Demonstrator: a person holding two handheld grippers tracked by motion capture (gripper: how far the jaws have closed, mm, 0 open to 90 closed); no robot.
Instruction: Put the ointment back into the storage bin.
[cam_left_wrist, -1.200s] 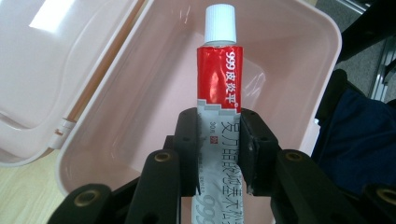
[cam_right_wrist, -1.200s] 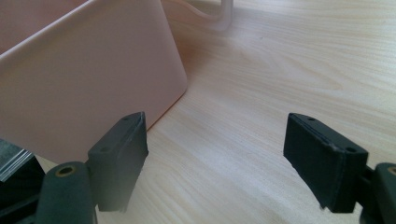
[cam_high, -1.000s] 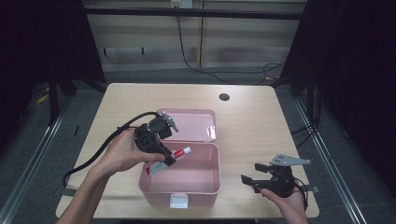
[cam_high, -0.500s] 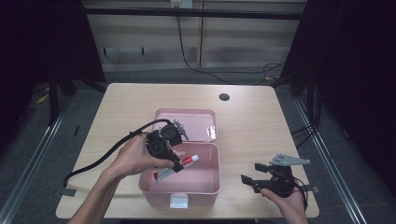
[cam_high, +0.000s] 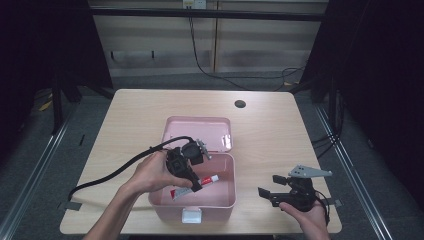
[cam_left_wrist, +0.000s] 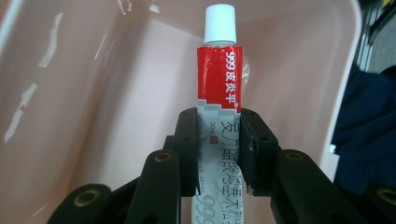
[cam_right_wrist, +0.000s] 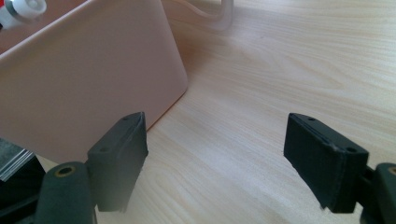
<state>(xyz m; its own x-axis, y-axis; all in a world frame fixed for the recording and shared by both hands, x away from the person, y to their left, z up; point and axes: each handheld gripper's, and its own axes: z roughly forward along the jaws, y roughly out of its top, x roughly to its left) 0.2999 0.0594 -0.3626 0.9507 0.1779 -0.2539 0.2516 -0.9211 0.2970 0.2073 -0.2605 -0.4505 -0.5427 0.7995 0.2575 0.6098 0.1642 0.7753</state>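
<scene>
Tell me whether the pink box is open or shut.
Open: the pink box has its lid folded back, and the tube hangs inside.

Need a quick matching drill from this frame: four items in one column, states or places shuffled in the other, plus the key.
Column 1:
1. left gripper
2. right gripper
3. tube
4. pink box

Column 2:
A. lid swung open, sits on the wooden table
B. jaws wide apart, holding nothing, above the table beside the box
C. red and silver with a white cap, pointing into the box
D. jaws clamped on the tube's silver half

Pairs: 1-D, 2-B, 3-C, 4-A
</scene>
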